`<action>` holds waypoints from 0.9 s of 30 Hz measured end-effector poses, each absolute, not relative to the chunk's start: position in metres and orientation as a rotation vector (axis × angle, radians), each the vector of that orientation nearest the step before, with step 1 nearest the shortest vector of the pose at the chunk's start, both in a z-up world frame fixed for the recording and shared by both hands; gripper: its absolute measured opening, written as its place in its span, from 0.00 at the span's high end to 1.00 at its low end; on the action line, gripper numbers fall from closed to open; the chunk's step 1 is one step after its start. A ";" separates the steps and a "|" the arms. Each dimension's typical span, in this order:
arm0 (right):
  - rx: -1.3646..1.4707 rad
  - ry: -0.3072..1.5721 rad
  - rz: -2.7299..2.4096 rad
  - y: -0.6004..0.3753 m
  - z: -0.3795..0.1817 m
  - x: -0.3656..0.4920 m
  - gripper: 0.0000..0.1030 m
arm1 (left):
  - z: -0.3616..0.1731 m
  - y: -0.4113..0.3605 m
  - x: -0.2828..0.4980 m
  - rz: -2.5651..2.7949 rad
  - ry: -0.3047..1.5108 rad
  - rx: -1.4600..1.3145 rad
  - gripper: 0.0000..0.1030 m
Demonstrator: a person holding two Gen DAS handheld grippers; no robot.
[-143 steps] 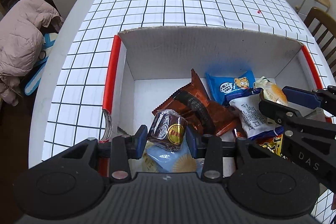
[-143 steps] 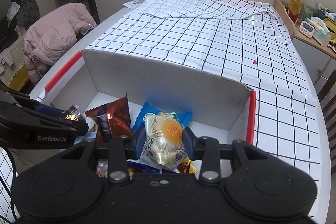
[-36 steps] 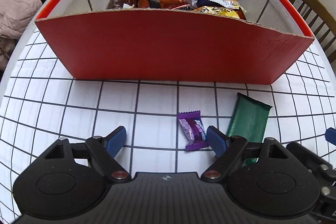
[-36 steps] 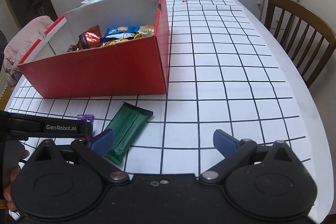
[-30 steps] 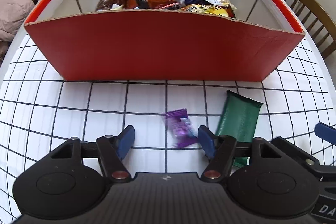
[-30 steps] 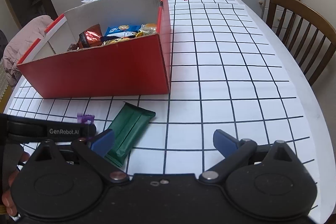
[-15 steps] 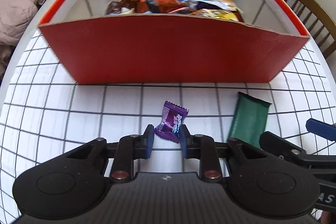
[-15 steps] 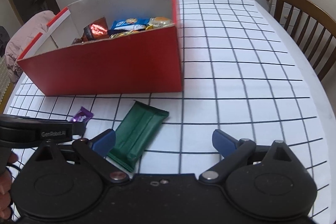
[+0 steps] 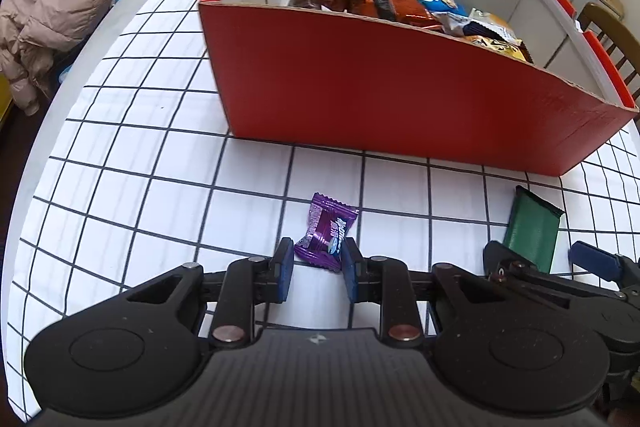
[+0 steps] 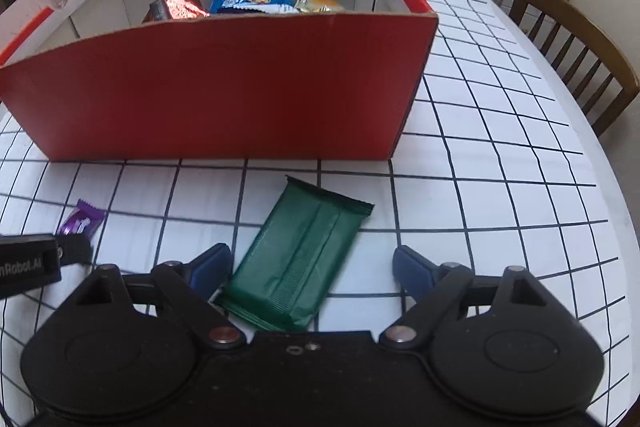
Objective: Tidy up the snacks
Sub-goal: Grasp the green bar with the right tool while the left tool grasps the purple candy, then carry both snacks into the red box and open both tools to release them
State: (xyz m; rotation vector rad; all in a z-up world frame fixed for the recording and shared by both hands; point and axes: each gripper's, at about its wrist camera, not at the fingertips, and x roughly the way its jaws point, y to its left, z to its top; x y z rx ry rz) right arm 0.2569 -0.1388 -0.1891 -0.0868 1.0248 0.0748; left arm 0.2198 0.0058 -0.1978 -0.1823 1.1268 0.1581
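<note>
Snacks mostly sit in the red box already: I can see an orange-brown packet, a blue one and a yellow one heaped inside it. Two pieces remain outside, both on the worktop in front of the box's near wall, so I judge the job close to done.

My left tongs are clamped on the purple candy, blue pads pressing its near end from both sides, the rest of the wrapper sticking out ahead toward the box. Whether it is clear of the cloth I cannot tell.

My right tongs stand apart, their jaws having just been closing, with the green bar lying flat between them at a slant. The left pad is just beside the bar's edge; the right pad is well apart from it. Nothing is gripped there yet.
</note>
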 end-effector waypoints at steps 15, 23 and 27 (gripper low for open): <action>-0.024 0.987 0.126 -0.153 -0.182 0.234 0.57 | -0.191 0.012 0.212 0.097 1.109 -0.203 0.76; -0.004 0.939 0.172 -0.159 -0.157 0.214 0.58 | -0.172 0.019 0.201 0.058 1.082 -0.233 0.76; 0.001 0.913 0.201 -0.160 -0.137 0.205 0.58 | -0.157 0.022 0.192 0.041 1.062 -0.252 0.76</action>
